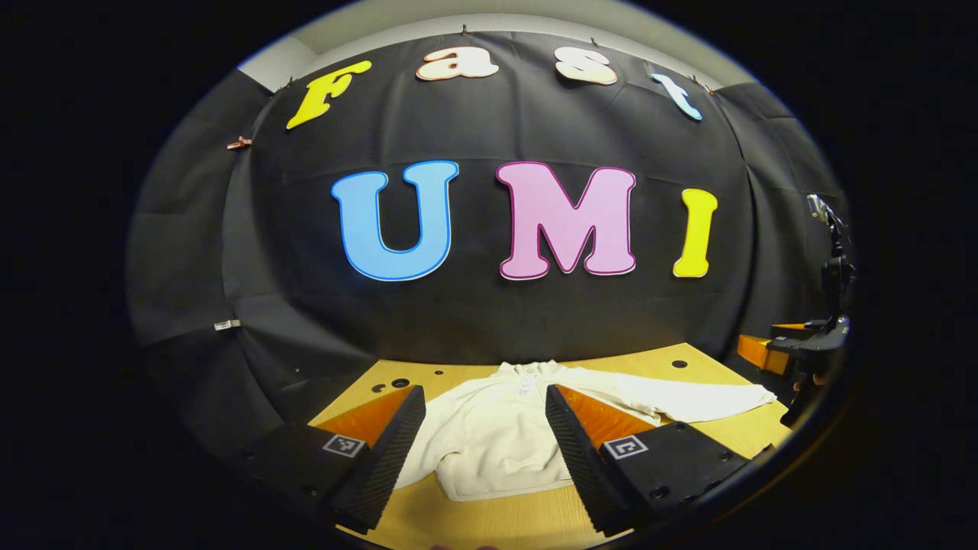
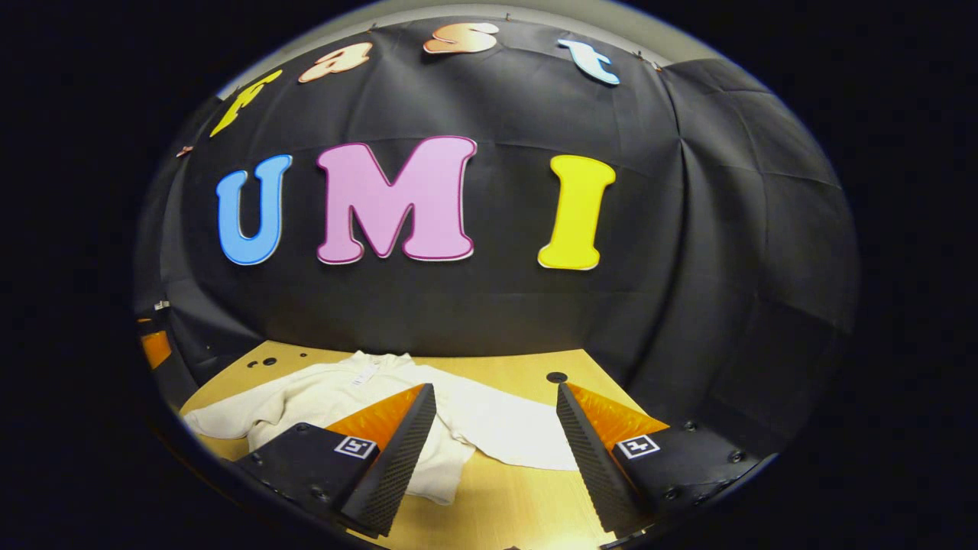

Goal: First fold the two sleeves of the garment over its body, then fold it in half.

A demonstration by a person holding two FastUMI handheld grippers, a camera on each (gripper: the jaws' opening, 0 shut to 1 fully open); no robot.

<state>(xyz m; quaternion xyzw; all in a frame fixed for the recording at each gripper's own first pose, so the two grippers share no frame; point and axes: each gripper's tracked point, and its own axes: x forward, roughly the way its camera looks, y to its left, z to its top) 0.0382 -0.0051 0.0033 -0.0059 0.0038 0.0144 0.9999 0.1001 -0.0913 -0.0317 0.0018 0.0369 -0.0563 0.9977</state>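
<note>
A black cloth wall (image 1: pixel 489 305) backs a light wooden table (image 1: pixel 489 519) with a few dark holes near its far edge. On the table a cream long-sleeved garment (image 1: pixel 497 435) lies flat, collar toward the wall, both sleeves spread out and not yet folded over the body.

In the left gripper view the left gripper (image 1: pixel 485 435) hangs above the table at 6 o'clock, its jaws spread wide with nothing between them but the garment's body lying below. This view takes in the whole hem and the sleeve (image 1: pixel 688 397) that stretches toward 3 o'clock. It also catches the right gripper (image 1: pixel 795 351) at the 3 o'clock edge, just past that cuff, seen from the side, so its opening cannot be judged from here.

The right gripper view settles that: the right gripper (image 2: pixel 497 451) at 6 o'clock stands wide open and empty, over the same sleeve (image 2: pixel 512 428), which runs between its fingers (image 2: pixel 397 451). Here the garment's other sleeve (image 2: pixel 229 416) reaches toward 9 o'clock, where an orange-and-black piece of the left gripper (image 2: pixel 155 347) shows at the rim
</note>
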